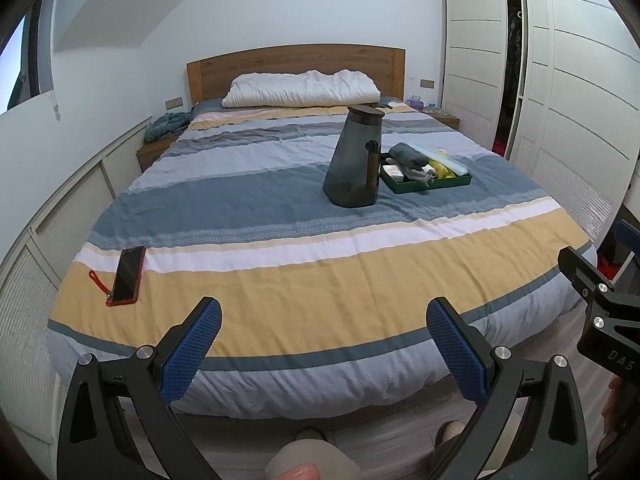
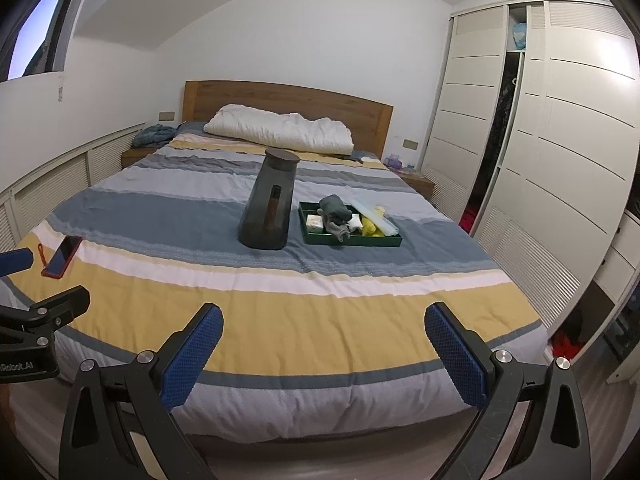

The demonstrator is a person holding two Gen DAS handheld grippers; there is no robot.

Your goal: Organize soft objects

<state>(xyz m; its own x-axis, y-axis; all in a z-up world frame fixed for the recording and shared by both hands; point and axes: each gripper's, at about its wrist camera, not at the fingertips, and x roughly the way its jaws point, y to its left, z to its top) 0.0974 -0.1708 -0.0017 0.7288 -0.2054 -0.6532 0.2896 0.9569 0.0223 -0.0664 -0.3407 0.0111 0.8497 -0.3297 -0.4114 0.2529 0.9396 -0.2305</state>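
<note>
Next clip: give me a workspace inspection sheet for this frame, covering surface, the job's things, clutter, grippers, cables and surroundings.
Surface: bed with a striped cover, lying flat.
Job's things: green tray on the bed's right half holding a rolled grey cloth, a yellow item and small white pieces.
Clutter: dark jug upright just left of the tray; phone in a red case near the left edge.
Grippers: left gripper and right gripper both open, empty, at the foot of the bed.
Cables: nothing seen.
Surroundings: white pillow at the wooden headboard; wardrobe on the right, slightly open.
</note>
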